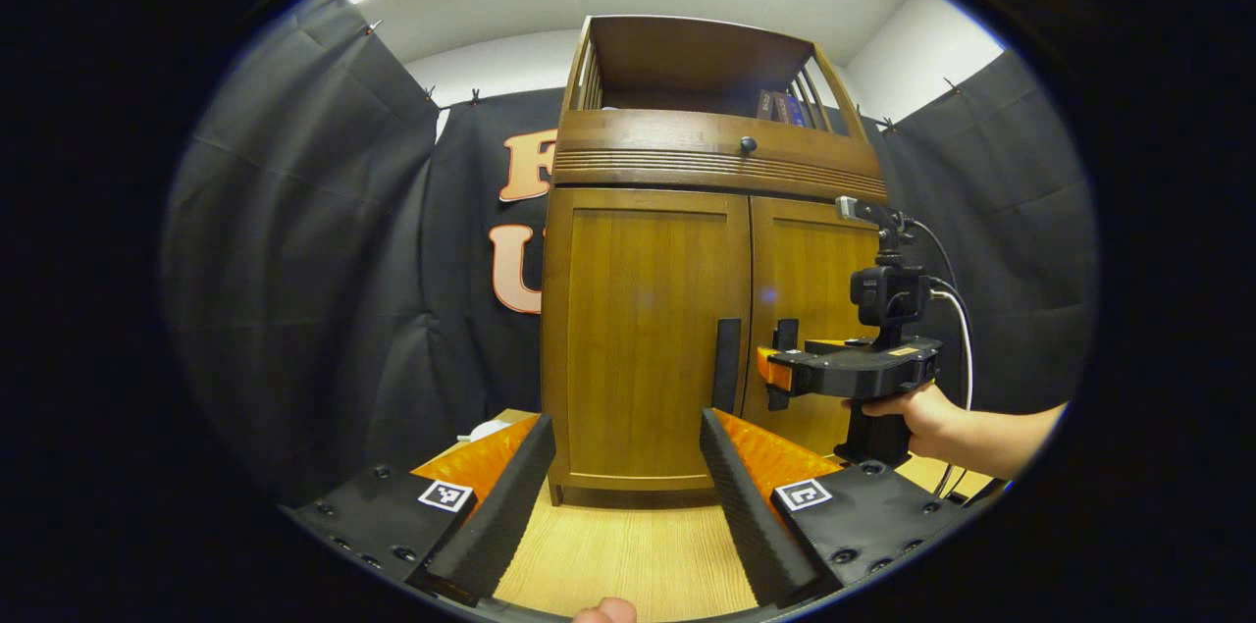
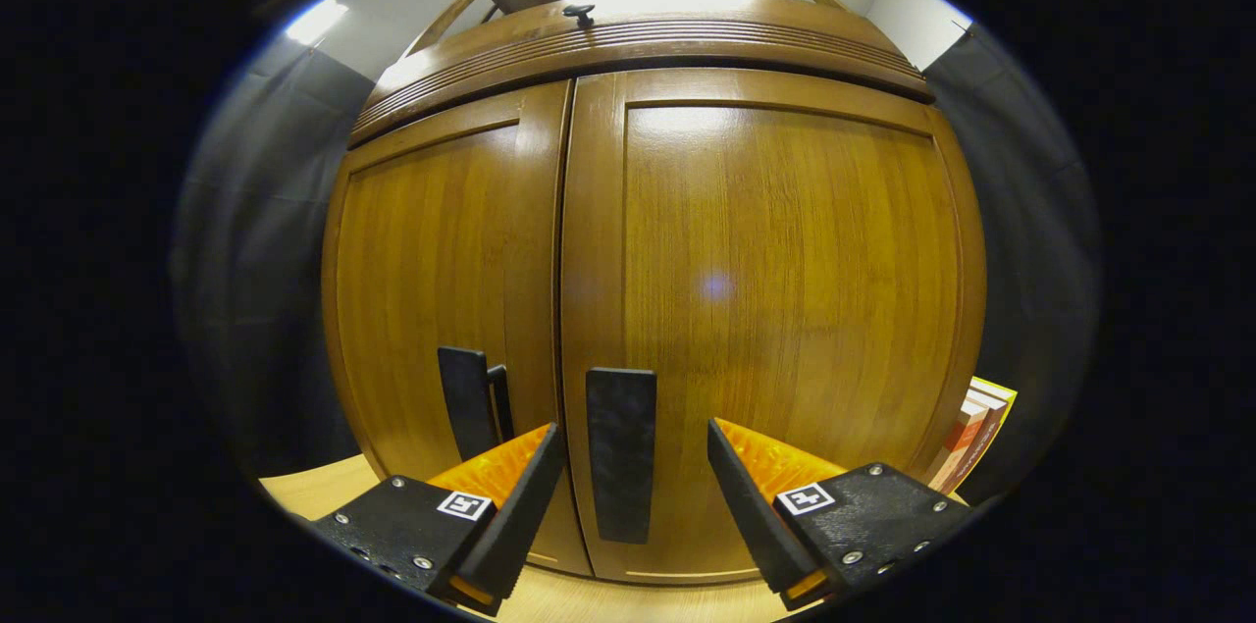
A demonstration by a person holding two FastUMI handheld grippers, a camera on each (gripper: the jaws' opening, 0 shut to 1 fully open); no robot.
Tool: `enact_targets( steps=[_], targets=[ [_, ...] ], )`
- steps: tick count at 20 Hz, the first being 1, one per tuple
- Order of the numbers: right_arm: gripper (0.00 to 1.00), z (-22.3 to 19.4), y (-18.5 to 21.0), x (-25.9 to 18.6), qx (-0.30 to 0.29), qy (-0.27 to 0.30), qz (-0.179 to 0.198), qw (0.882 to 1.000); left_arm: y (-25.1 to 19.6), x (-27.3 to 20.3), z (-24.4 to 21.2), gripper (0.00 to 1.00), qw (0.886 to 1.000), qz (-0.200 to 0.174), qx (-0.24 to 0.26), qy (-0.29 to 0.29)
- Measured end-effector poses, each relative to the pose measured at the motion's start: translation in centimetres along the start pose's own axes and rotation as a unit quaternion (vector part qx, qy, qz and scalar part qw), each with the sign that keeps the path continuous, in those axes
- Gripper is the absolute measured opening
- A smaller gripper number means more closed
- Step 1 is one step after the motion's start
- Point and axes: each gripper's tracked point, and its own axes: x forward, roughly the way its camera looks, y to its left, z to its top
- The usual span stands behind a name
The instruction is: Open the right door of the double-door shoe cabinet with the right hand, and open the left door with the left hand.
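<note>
The shoe cabinet stood on a pale wooden surface against the black cloth wall, both of its doors closed. In the left gripper view the left gripper hung back from the cabinet with its 2 fingers spread wide and nothing between them, lined up roughly with the left door and its dark upright handle. Farther right in that view the right gripper sat close to the right door, held by a hand whose forearm was cut off at the edge; its tips overlapped the right handle, and from this side I could not tell whether they touched it. The right gripper view settled part of that — the right gripper stood wide apart, with the right door's handle in the gap between the fingers, neither finger pressing on it. The left door's handle was partly hidden behind a finger. A drawer knob sat above the doors, and books leaned beside the cabinet, cut off at the edge.
</note>
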Motion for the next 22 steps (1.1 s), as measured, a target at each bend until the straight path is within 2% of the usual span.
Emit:
enact_targets(
  steps=[1, 2, 4, 6, 8, 9, 10, 11, 12, 14, 17, 18, 19, 22],
  targets=[
    [0.95, 0.0, 0.0, 0.2, 0.004, 0.000, -0.002, 1.000, 0.1, 0.1, 0.0, 0.99, 1.000, 0.001, 0.001, -0.001],
    [0.95, 0.1, -0.3, 0.3, 0.005, -0.003, -0.005, 1.000, 0.1, 0.2, 0.1, 0.99, 1.000, 0.000, 0.002, -0.001],
    [0.85, 0.6, -0.6, 0.6, 0.003, -0.011, -0.010, 1.000, 0.2, 0.3, 0.1, 0.99, 1.000, -0.001, 0.001, -0.002],
    [0.87, 0.5, -1.1, 0.9, 0.000, -0.006, -0.011, 1.000, 0.2, 0.4, -0.1, 0.99, 1.000, -0.001, 0.000, 0.000],
    [0.80, 0.3, -0.7, 1.1, 0.011, -0.002, -0.002, 1.000, 0.1, 0.5, 0.0, 0.99, 1.000, -0.002, -0.001, 0.000],
    [0.77, 0.4, -0.5, 1.2, 0.009, -0.003, 0.000, 1.000, 0.1, 0.5, 0.0, 0.96, 1.000, -0.002, -0.001, 0.000],
    [0.75, 0.4, -0.5, 1.2, 0.000, -0.006, -0.003, 1.000, 0.1, 0.5, 0.0, 0.99, 1.000, -0.002, -0.001, 0.000],
    [0.73, 0.3, -0.4, 1.2, -0.009, -0.009, -0.007, 1.000, 0.1, 0.5, 0.0, 0.99, 1.000, -0.003, -0.001, 0.000],
    [0.66, 0.3, -0.4, 1.2, -0.016, -0.011, -0.014, 1.000, 0.1, 0.5, 0.0, 0.99, 1.000, -0.004, -0.002, -0.001],
    [0.63, 0.1, -0.2, 1.4, -0.023, -0.012, -0.025, 0.999, -0.1, 0.4, 0.1, 0.99, 1.000, -0.007, -0.002, -0.001],
    [0.42, 0.0, 0.6, 1.6, -0.009, -0.012, -0.016, 1.000, -0.2, 0.0, 0.2, 0.96, 1.000, -0.010, -0.001, -0.003],
    [0.35, -0.2, 0.6, 1.6, -0.001, -0.007, -0.015, 1.000, -0.3, -0.2, 0.2, 0.99, 1.000, -0.010, -0.001, -0.003],
    [0.38, -0.1, 0.6, 1.4, 0.007, -0.007, -0.013, 1.000, -0.2, -0.4, 0.3, 0.99, 1.000, -0.009, -0.001, -0.004],
    [0.29, -0.2, 0.6, 1.1, -0.003, -0.006, -0.015, 1.000, 0.0, -1.1, 0.7, 0.99, 1.000, -0.005, 0.001, -0.009]
  ],
)
